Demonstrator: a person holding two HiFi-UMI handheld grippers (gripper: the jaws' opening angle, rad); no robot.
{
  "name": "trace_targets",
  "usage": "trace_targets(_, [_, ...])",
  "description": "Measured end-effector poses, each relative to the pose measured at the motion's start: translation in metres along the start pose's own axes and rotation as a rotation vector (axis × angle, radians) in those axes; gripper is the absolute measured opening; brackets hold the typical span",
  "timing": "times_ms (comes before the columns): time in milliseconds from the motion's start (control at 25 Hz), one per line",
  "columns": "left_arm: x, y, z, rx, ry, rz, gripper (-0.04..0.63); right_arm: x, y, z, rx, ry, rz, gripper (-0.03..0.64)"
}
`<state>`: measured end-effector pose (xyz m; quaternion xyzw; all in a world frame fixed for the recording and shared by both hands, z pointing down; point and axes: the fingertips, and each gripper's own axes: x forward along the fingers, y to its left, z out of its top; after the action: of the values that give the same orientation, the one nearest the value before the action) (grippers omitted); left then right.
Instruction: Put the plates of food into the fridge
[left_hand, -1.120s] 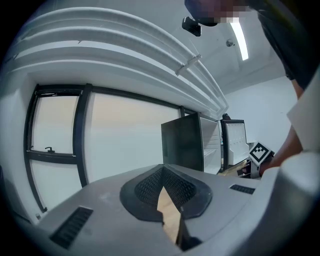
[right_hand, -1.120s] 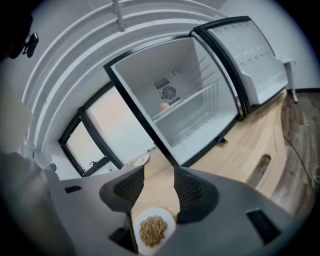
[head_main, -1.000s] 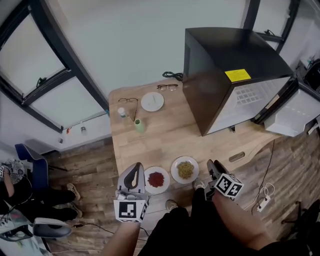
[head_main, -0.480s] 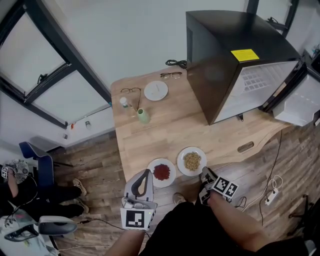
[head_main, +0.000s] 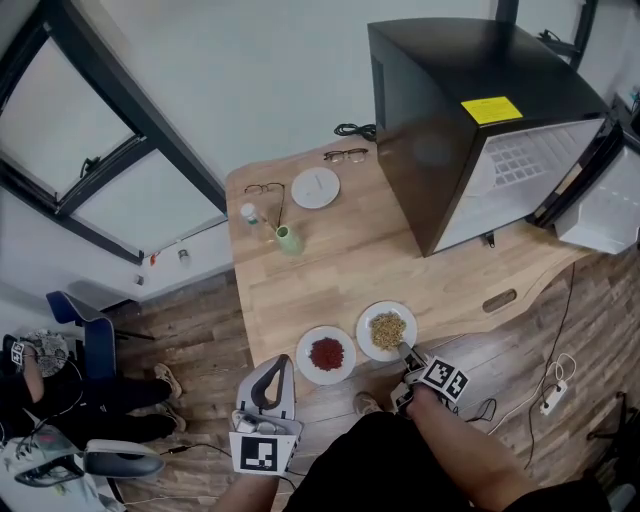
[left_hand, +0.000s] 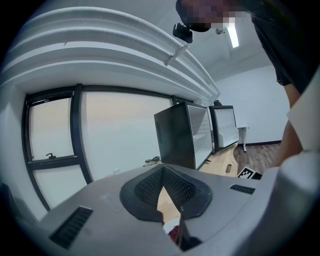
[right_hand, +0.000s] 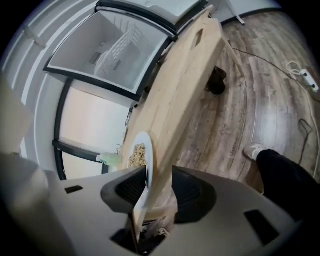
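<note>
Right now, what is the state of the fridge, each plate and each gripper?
fridge: door open.
plate of yellow food: on the near edge of the table, rim between the jaws of the right gripper, not clamped.
plate of red food: on the table, untouched.
white plate: empty.
right gripper: open, jaws have just been opening.
left gripper: shut, nothing in it.

Bright even daylight, pale glow from the window (left_hand: 120, 135), strong fisheye bending (dark corners), near foreground softly blurred
</note>
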<state>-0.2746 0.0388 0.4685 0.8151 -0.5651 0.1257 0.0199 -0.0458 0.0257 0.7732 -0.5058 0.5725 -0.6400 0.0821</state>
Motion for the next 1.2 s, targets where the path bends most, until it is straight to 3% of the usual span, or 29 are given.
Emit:
trace_targets(120, [0.002,0.0,-0.006,0.011,0.015,-0.01,0.003,0.005,0.007,-0.009,-0.017,0.047,0.035,0.168])
trace_targets(320, [0.01,-0.008,-0.014,0.003,0.016,-0.03,0.003,-0.005,0.013,-0.01,-0.062,0.052,0.037,0.063])
trace_targets(640, [0.027,-0.02,0.0,0.015,-0.015,-0.076,0.003,-0.019,0.034,0.003,-0.028,0.039,0.133,0.029])
trace_targets(1200, [0.077,-0.048,0.054,0.012,-0.115,-0.138,0.003,-0.066,0.072,0.103,-0.007,-0.112,0.188,0.029])
